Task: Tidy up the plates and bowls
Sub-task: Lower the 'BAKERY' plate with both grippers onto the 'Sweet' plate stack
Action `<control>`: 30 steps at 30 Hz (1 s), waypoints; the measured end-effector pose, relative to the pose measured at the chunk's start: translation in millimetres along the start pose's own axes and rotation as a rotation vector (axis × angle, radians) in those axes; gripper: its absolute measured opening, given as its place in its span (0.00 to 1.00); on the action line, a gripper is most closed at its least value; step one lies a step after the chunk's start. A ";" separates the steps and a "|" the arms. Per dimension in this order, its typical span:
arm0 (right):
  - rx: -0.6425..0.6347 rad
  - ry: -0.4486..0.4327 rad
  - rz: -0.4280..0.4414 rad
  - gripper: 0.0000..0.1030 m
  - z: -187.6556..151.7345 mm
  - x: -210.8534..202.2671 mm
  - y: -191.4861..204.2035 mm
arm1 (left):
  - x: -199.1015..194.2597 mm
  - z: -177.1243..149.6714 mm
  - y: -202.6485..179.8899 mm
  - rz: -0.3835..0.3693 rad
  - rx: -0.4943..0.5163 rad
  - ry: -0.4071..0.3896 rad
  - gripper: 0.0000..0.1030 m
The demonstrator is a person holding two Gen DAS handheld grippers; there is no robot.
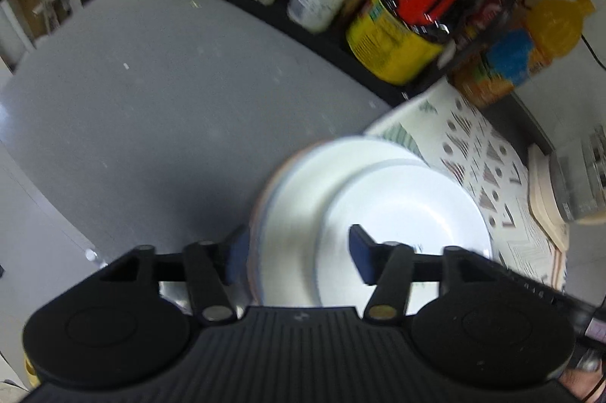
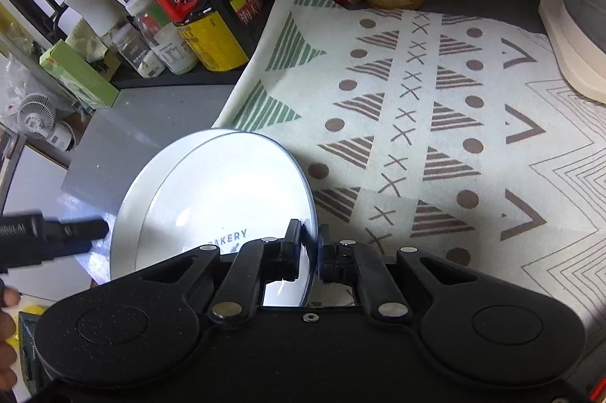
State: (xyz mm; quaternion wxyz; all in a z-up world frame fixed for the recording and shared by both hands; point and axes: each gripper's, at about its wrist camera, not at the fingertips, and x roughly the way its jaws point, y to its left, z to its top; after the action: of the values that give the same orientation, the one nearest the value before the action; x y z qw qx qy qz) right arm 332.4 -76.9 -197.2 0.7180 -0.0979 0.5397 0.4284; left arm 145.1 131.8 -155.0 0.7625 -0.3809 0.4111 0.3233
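Right wrist view: grey table (image 2: 125, 138), patterned cloth (image 2: 435, 122) on it. White plate (image 2: 227, 191), tilted, over the cloth's edge. Right gripper (image 2: 311, 251) jaws clamped on plate rim. Left gripper (image 1: 299, 251) jaws apart, straddling the rim.

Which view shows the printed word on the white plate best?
The right wrist view. There the white plate is sharp, its rim pinched in the right gripper, and "BAKERY" reads clearly. In the left wrist view the dishes are motion-blurred; only a faint dark mark shows.
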 end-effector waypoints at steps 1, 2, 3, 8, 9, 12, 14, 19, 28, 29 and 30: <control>0.001 0.000 0.000 0.08 -0.4 0.2 0.3 | 1.7 1.3 1.2 0.011 0.002 -0.005 0.61; -0.001 0.000 -0.003 0.08 -0.5 0.5 1.1 | 4.9 1.8 2.2 0.024 0.001 0.000 0.61; -0.004 0.000 -0.007 0.08 -0.3 0.9 1.9 | 8.3 1.6 2.9 0.032 -0.001 0.008 0.61; -0.005 0.008 -0.003 0.09 0.5 2.8 1.9 | 25.2 -3.6 1.8 0.028 0.007 0.050 0.61; -0.004 0.009 -0.001 0.09 0.4 3.1 1.7 | 28.1 -5.3 0.8 0.028 0.011 0.054 0.61; -0.009 0.023 0.003 0.09 0.5 6.2 2.4 | 36.2 -10.2 -1.8 0.046 0.016 0.065 0.61; -0.015 0.032 0.002 0.11 -0.4 8.9 3.7 | 40.0 -12.2 0.3 0.060 0.008 0.065 0.60; -0.031 0.048 0.011 0.14 -2.8 13.8 4.6 | 39.8 -11.4 10.7 0.041 -0.022 0.050 0.53; -0.027 0.061 0.035 0.21 -2.2 13.3 4.7 | 37.5 -6.4 9.7 0.031 -0.029 0.031 0.33; -0.027 0.060 0.040 0.22 -2.2 12.0 5.0 | 36.7 -6.3 10.8 0.033 -0.034 0.032 0.32; -0.027 0.059 0.041 0.22 -2.2 10.3 5.3 | 36.3 -5.8 11.3 0.037 -0.035 0.032 0.31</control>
State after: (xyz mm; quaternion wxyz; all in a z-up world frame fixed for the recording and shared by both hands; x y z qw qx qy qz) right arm 327.6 -69.8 -205.1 0.6916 -0.1092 0.5565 0.4473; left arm 150.2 139.1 -192.4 0.7429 -0.3918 0.4246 0.3381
